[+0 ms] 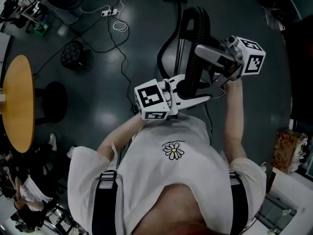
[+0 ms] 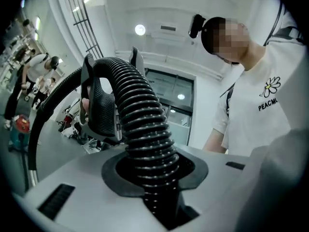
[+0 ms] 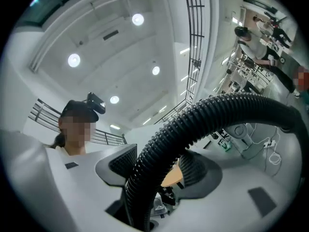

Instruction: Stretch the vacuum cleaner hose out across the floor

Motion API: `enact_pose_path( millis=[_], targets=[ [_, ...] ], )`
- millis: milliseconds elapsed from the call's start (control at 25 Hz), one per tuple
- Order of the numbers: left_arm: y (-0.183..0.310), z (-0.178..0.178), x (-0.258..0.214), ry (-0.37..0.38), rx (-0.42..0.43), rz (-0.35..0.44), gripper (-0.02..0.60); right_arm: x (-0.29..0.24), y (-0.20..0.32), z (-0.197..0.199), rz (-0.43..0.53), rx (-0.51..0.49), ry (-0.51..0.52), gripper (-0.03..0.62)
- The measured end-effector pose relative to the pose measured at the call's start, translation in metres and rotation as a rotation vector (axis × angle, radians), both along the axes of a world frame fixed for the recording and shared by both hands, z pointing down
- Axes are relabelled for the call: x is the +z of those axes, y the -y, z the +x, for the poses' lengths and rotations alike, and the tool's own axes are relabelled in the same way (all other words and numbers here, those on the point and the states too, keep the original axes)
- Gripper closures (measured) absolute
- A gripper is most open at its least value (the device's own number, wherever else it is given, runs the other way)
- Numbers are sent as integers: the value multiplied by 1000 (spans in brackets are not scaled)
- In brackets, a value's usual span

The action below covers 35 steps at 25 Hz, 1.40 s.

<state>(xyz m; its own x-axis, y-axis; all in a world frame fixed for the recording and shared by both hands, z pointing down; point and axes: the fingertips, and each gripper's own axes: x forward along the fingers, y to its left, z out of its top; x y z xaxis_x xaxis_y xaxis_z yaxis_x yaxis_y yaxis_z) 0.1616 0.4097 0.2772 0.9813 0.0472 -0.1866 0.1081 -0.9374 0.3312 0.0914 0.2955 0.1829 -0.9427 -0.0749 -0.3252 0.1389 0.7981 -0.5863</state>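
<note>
Left gripper [image 1: 191, 89] and right gripper [image 1: 199, 50] are both clamping the hose [image 1: 195, 28] aloft; we are judging stretching barely begun, next drawing them apart.

A dark glossy floor [image 1: 98, 87] carries a round orange-brown wooden table [image 1: 17, 104] beside a black round stool [image 1: 53, 101]. Round white ceiling lamps [image 3: 137, 19] glow overhead.
</note>
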Motion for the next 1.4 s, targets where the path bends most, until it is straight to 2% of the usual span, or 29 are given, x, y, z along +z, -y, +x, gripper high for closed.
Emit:
enact_pose_path(
  millis=[80,160,280,400,560,680,800,960,1040,1160,1280,1360,1400],
  targets=[
    [-5,4,-1,-47,-7,-75,454,3,-2,1,-33,2,29,332],
    [-10,9,0,-71,-17,-116,454,9,-4,4,-59,2,27,332],
    [-10,6,5,-62,-35,-78,454,14,-7,6,-60,11,10,330],
    [4,-12,13,-21,-139,-35,454,14,-7,10,-15,60,-23,332],
    [25,-28,13,-3,-337,0,448,16,-1,16,24,127,-56,332],
    [31,-30,13,26,-398,18,439,17,3,25,10,158,-38,332],
    [30,-25,18,55,-344,9,439,19,4,26,9,170,-47,332],
    [19,-18,20,58,-139,-38,439,17,6,18,-1,176,5,332],
    [16,-22,13,36,-70,-88,439,18,14,19,-75,179,54,332],
    [19,-32,6,-26,-46,-191,439,36,31,19,-271,154,106,332],
    [17,-41,12,-69,-52,-297,439,77,35,23,-601,65,225,332],
    [7,-41,23,-68,-46,-364,439,111,27,28,-813,2,316,332],
    [-1,-40,30,-58,-38,-392,439,128,20,30,-887,-14,336,332]
  ],
)
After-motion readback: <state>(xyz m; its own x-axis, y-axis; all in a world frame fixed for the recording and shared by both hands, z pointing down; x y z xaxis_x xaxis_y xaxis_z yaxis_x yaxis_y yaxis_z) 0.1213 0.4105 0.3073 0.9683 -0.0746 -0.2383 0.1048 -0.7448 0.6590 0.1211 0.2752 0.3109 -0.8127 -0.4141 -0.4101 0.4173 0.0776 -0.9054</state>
